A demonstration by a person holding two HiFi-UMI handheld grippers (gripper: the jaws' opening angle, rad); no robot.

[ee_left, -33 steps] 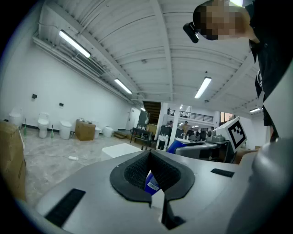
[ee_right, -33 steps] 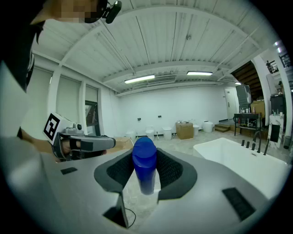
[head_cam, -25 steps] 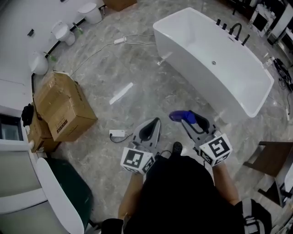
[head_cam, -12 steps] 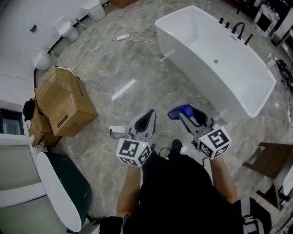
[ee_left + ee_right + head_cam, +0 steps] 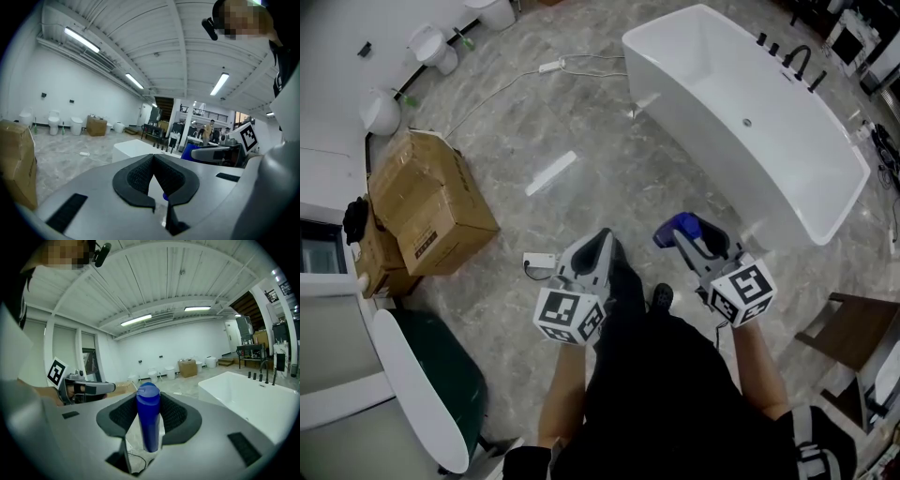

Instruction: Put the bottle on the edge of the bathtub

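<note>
Blue plastic bottle (image 5: pixel 678 228) held short of white freestanding bathtub (image 5: pixel 722 155)

Head view: the bottle is pinched by the right gripper (image 5: pixel 682 234) at lower centre, well apart from the bathtub at upper right. Left gripper view: the left gripper (image 5: pixel 153 176) is seen pressed together, empty. Right gripper view: the bottle is held upright, and is best kept so and lowered squarely onto the rim.

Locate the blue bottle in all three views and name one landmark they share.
Head view: lower centre-right, blue bottle in the right gripper, short of the tub.
Left gripper view: right of centre, partly hidden.
Right gripper view: dead centre, upright between the jaws.
Shared landmark: white bathtub.
</note>
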